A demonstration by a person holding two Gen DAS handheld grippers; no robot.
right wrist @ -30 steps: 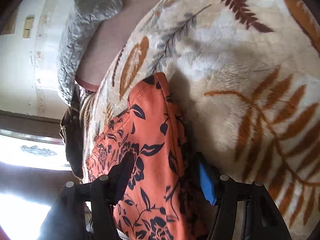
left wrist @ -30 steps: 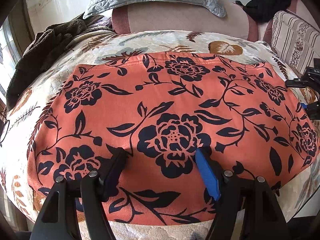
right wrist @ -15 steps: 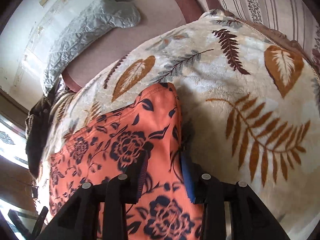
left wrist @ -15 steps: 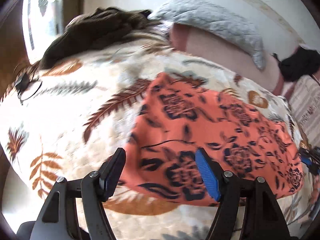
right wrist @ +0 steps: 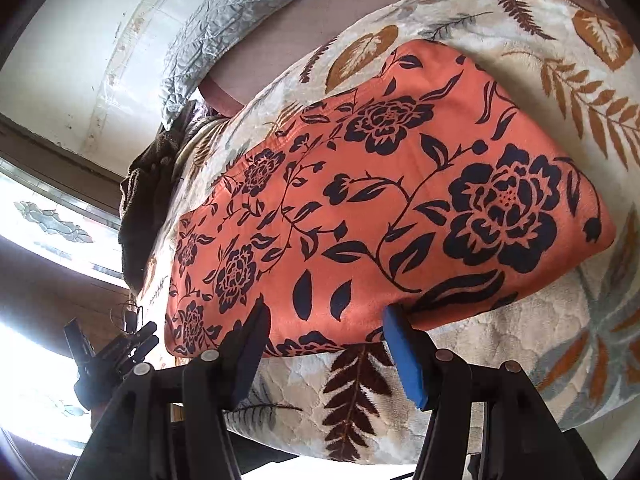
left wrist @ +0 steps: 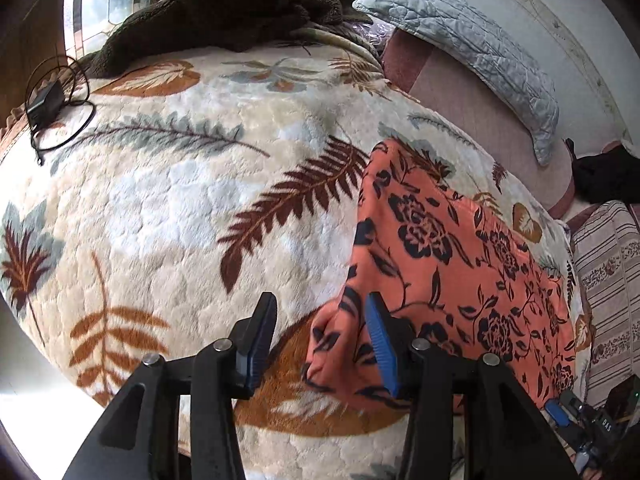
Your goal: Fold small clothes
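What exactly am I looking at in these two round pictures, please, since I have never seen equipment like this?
There is no robot here. A person holds a hand tool in each hand, and each tool ends in a two-fingered claw with a fisheye camera looking forward along its fingers. That lens is why the pictures look round and bent.

One picture comes from the left claw, the other from the right claw. Both are open and hold nothing.

They are at a bed covered by a cream leaf-print blanket. On it lies the garment to fold, an orange cloth with black flowers. The left claw is at one of its corners, the right at its near edge. A grey pillow and a dark brown cloth lie farther back.
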